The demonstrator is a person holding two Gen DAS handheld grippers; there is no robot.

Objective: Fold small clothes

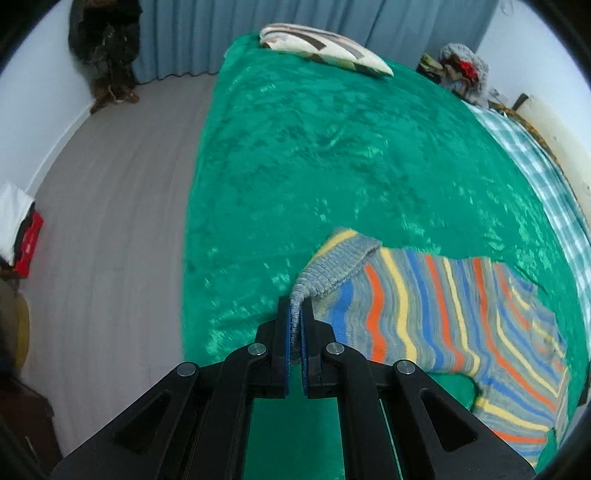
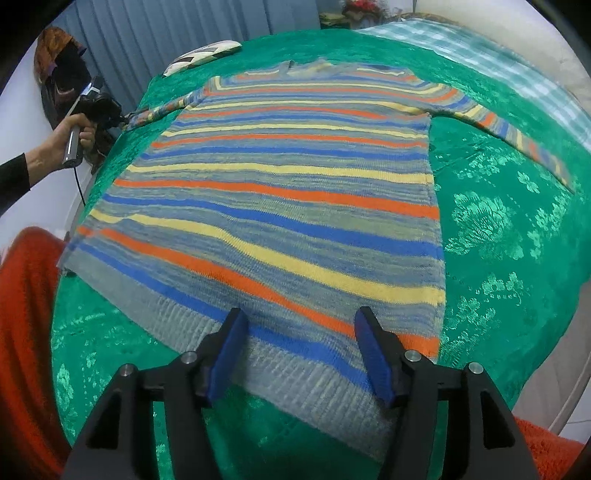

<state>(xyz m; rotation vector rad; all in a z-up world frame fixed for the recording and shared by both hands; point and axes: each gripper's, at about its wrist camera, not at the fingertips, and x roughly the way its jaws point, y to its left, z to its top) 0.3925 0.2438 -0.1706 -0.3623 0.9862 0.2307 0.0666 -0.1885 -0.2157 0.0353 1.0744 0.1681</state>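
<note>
A home bedroom: bed (image 1: 332,147) with pillow (image 1: 325,50), curtains (image 1: 192,33) behind.

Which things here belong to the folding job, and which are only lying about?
For the job: striped sweater; its sleeve cuff, pinched in the left gripper; open right gripper.

Lying about: pillow; checked blanket; green bedspread.

Left claw (image 1: 295,306) clamped on striped sweater's (image 1: 443,314) grey cuff (image 1: 325,269)

One striped sweater (image 2: 280,206) lies on one bed with a green bedspread (image 1: 314,155). One pillow (image 1: 325,48), two tools: left tool (image 1: 295,314), right tool (image 2: 301,332).
</note>
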